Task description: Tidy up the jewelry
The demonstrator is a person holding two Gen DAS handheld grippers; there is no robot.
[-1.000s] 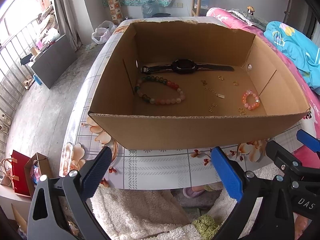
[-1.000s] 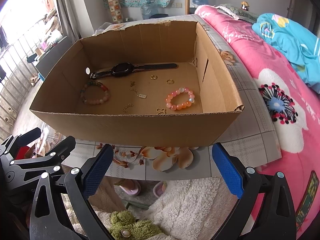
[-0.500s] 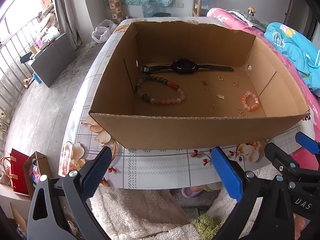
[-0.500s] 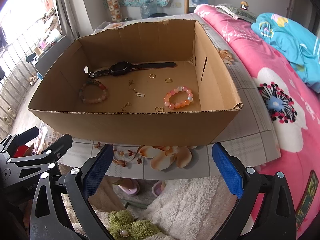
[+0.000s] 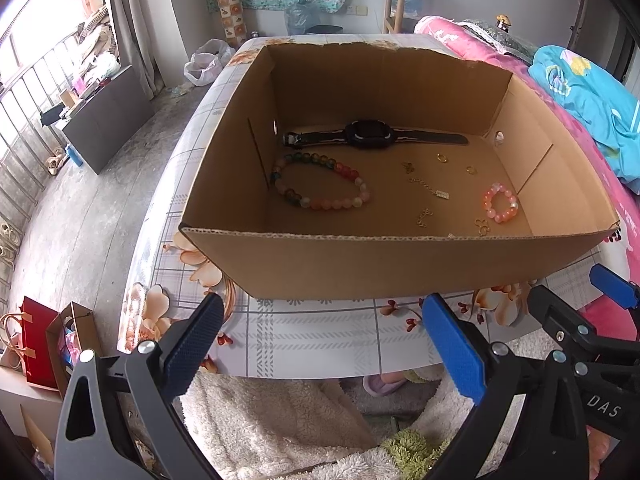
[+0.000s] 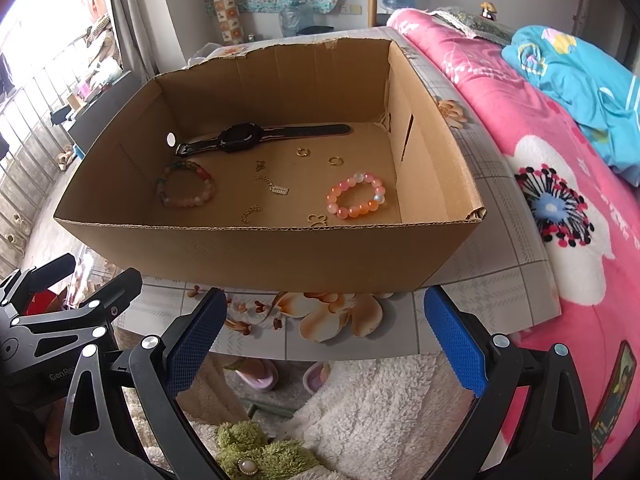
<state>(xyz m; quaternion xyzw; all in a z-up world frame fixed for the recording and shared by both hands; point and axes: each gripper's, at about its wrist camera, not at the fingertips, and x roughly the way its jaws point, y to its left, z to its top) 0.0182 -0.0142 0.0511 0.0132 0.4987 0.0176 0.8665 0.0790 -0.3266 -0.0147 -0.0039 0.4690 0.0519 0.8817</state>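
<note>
An open cardboard box (image 5: 360, 264) (image 6: 260, 248) stands on a floral table. Inside lie a black watch (image 5: 370, 136) (image 6: 244, 139), a large multicoloured bead bracelet (image 5: 320, 184) (image 6: 185, 188), a small pink-orange bead bracelet (image 5: 501, 202) (image 6: 356, 196), two small gold rings (image 5: 441, 157) (image 6: 303, 152) and several thin gold chain pieces (image 5: 430, 190) (image 6: 272, 184). My left gripper (image 5: 320, 344) is open and empty, short of the box's near wall. My right gripper (image 6: 320, 340) is likewise open and empty, beside the left one.
The table (image 5: 312, 340) ends just in front of the grippers, with a fluffy white rug (image 6: 380, 400) below. A pink blanket (image 6: 560, 184) and a blue garment (image 6: 576, 64) lie on the right. A dark cabinet (image 5: 108, 120) and bags (image 5: 36, 336) stand on the floor at left.
Both grippers have risen slightly and drifted a little, so more of the box floor shows. Nothing in the box has moved.
</note>
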